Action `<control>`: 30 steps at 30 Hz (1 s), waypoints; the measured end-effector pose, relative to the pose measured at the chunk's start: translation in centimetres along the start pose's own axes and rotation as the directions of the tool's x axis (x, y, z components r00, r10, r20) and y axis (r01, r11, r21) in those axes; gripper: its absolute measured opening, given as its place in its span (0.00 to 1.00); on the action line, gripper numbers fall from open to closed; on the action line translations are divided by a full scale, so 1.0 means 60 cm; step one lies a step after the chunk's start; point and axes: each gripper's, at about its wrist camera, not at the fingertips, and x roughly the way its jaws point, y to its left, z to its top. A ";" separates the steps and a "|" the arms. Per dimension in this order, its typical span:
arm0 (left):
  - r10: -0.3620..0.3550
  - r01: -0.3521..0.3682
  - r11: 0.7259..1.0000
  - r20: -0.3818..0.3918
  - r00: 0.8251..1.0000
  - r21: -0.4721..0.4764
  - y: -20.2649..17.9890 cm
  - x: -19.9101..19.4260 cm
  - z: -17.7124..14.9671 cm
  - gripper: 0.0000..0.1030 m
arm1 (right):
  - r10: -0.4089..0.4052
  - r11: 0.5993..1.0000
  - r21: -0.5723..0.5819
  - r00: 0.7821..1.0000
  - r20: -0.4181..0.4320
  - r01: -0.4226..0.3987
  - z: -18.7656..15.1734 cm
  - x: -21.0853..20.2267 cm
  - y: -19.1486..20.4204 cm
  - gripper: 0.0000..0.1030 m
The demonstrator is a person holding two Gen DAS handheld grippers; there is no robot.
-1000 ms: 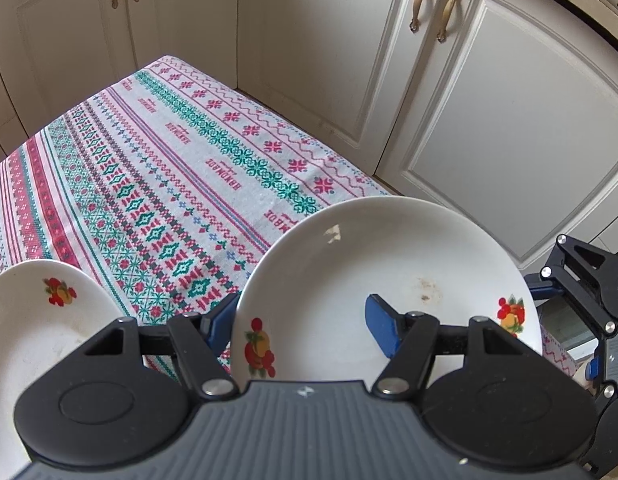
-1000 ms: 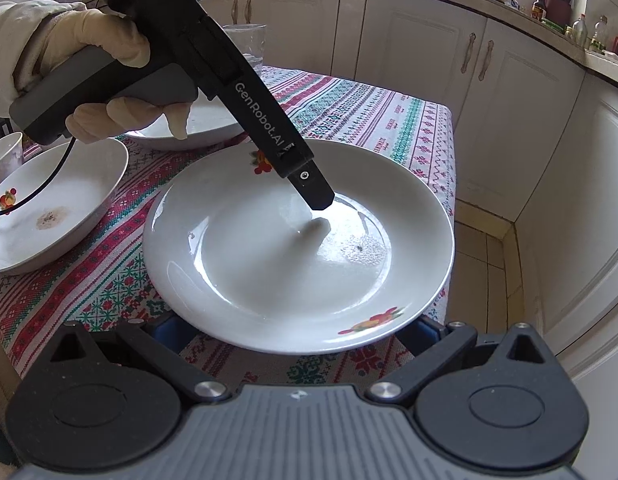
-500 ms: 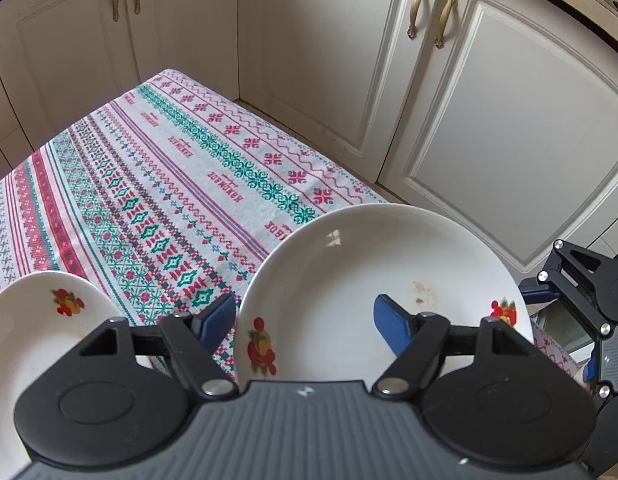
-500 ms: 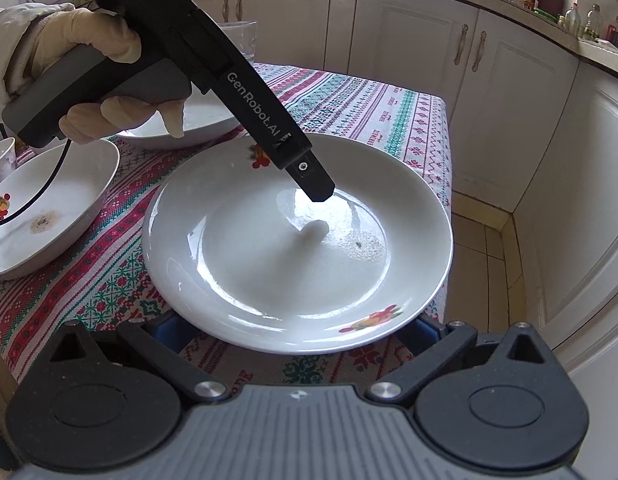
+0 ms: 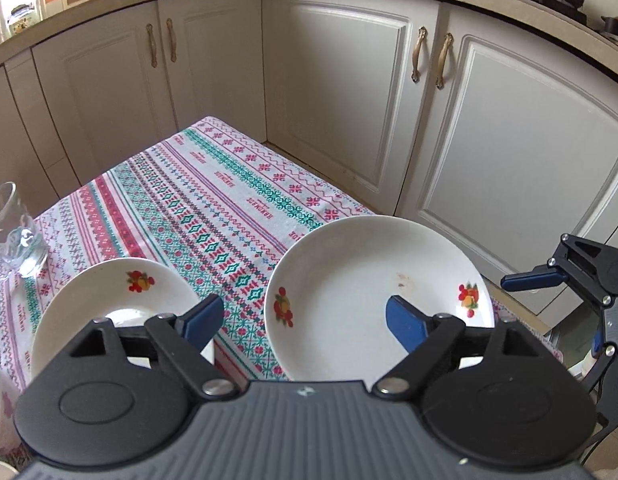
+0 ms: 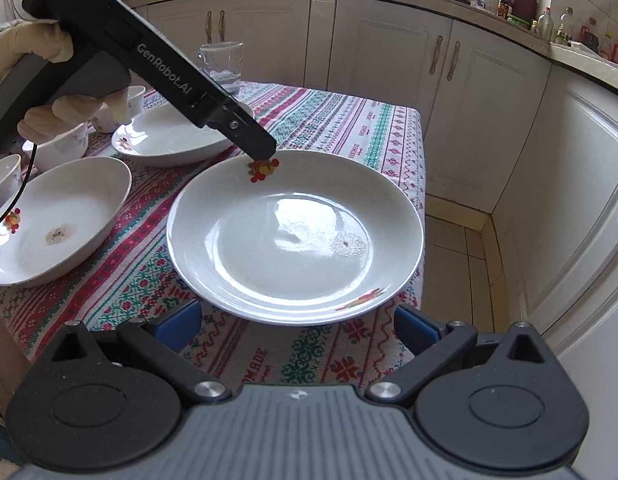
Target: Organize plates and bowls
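A large white plate with fruit prints lies on the patterned tablecloth, near the table's corner. My left gripper hangs over the plate's left rim. Its jaws are opening and the blue pads press on nothing. In the right wrist view the left gripper hovers at the plate's far rim. My right gripper stands open just short of the near rim, with only cloth between its pads. A deep white bowl sits left of the plate.
A second plate lies behind, and shows in the left wrist view as the plate under my left pad. A glass mug and small cups stand at the back. White cabinets close in around the table. The right gripper's finger shows.
The left gripper's jaws have widened. It has risen and drawn back from the plate's middle to its far rim. The right gripper has backed slightly off the plate.
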 end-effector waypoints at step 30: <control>0.345 -0.319 0.868 0.001 0.939 -0.380 0.016 -0.210 -0.263 0.86 | 0.172 0.974 -0.154 0.985 0.030 -0.165 0.013 -0.045 0.220 1.00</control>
